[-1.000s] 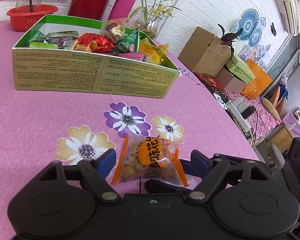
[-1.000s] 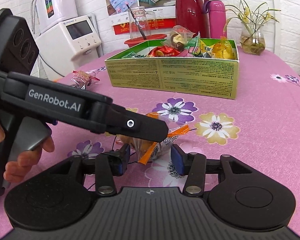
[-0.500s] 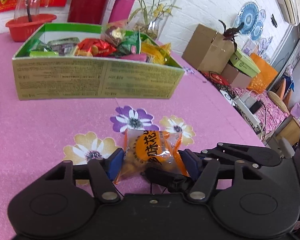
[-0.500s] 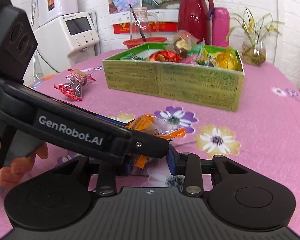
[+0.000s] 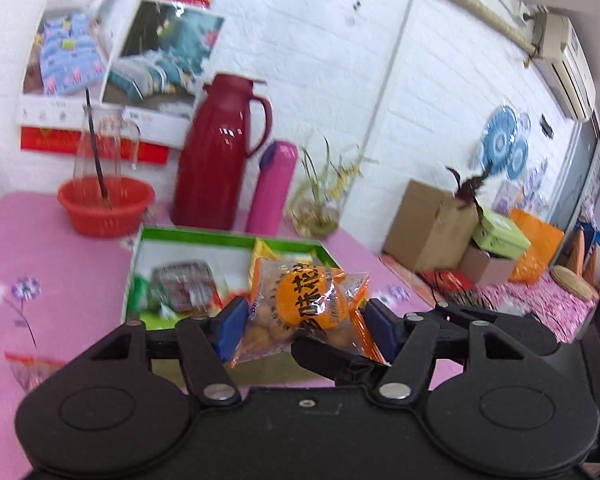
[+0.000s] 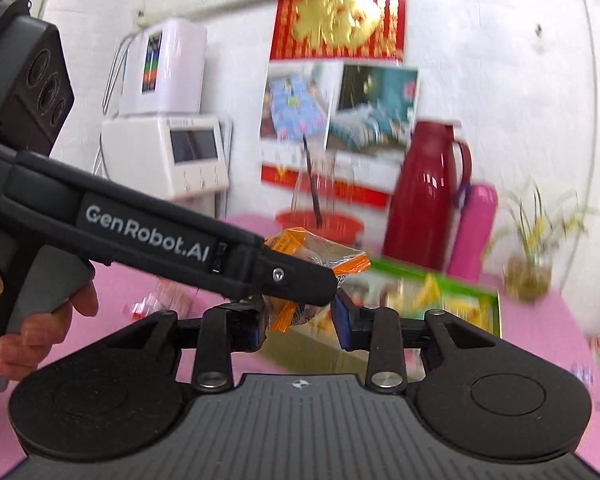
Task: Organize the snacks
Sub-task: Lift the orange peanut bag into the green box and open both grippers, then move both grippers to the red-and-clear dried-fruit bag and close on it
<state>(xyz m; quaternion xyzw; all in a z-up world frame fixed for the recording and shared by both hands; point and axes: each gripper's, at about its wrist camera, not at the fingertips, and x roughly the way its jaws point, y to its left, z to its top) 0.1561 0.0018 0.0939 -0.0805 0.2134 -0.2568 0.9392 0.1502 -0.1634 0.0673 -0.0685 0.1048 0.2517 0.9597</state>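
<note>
- The left gripper [image 5: 304, 322] points slightly downward over the pink table [image 5: 52, 256], its blue pads closed on the two sides of one clear snack packet [image 5: 302, 306] with an orange round label.
- The right gripper [image 6: 298, 322] comes in from the other side and clamps the same packet [image 6: 300, 312] lower down; its black finger shows under the packet in the left wrist view.
- So both claws hold the one packet, narrowed onto it, and it hangs in the air clear of the table.
- In the right wrist view the left gripper's body crosses the frame diagonally, and a person's hand [image 6: 40, 320] wraps its handle at the left edge.
- Just beyond the packet sits one green-lined snack box [image 5: 148, 240], open on top, with several blurred wrappers inside; an exact count cannot be made.
- Behind the box, along the table's far edge by the wall, stand one red basket [image 5: 106, 210], one red jug [image 5: 220, 152], one pink flask [image 5: 272, 188] and one plant in a glass vase [image 5: 320, 204].
- Bare pink cloth lies open to the left of the box.
- One loose wrapper [image 5: 30, 368] lies near the left edge of the table.
- Right of the table are stacked cardboard boxes [image 5: 428, 228].
</note>
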